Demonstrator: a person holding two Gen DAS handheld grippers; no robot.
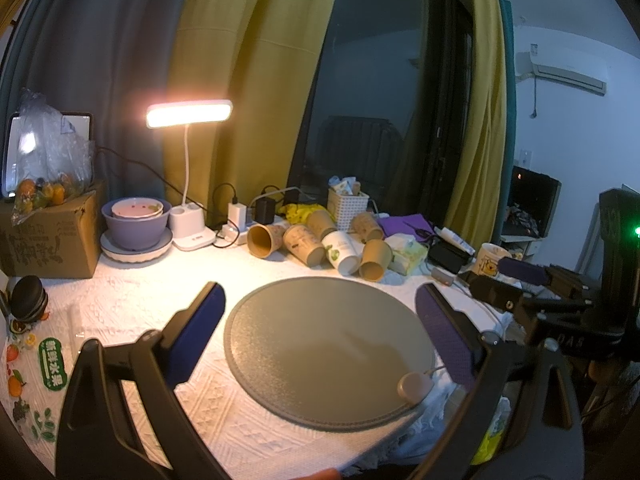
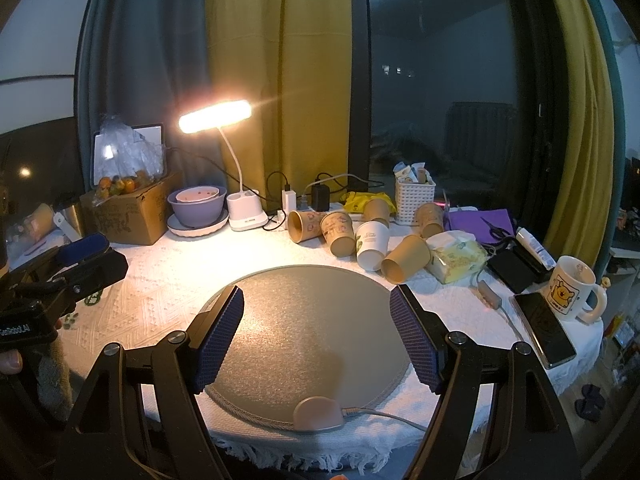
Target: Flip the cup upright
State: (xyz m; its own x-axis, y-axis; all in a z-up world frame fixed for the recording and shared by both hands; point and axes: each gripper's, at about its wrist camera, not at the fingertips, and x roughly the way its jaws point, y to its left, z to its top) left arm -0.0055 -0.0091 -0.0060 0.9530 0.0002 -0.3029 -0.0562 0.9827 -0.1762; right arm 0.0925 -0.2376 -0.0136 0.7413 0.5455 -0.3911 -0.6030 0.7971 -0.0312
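Note:
Several paper cups lie on their sides in a pile at the back of the table: brown ones (image 1: 266, 241) (image 2: 406, 259) and a white one (image 1: 342, 252) (image 2: 372, 246). A round grey mat (image 1: 320, 344) (image 2: 308, 332) lies bare in front of them. My left gripper (image 1: 320, 300) is open and empty, over the mat's near edge. My right gripper (image 2: 316, 300) is open and empty, also over the mat; it shows from the side in the left wrist view (image 1: 520, 276). The left gripper shows at the left in the right wrist view (image 2: 80, 252).
A lit desk lamp (image 2: 240, 208), stacked bowls (image 2: 198, 204), a cardboard box with fruit (image 2: 132, 212), a white basket (image 2: 414, 196), tissues (image 2: 460, 258), a cartoon mug (image 2: 572, 294) and a phone (image 2: 546, 328) ring the mat. A pink controller (image 2: 318, 416) sits on the mat's front edge.

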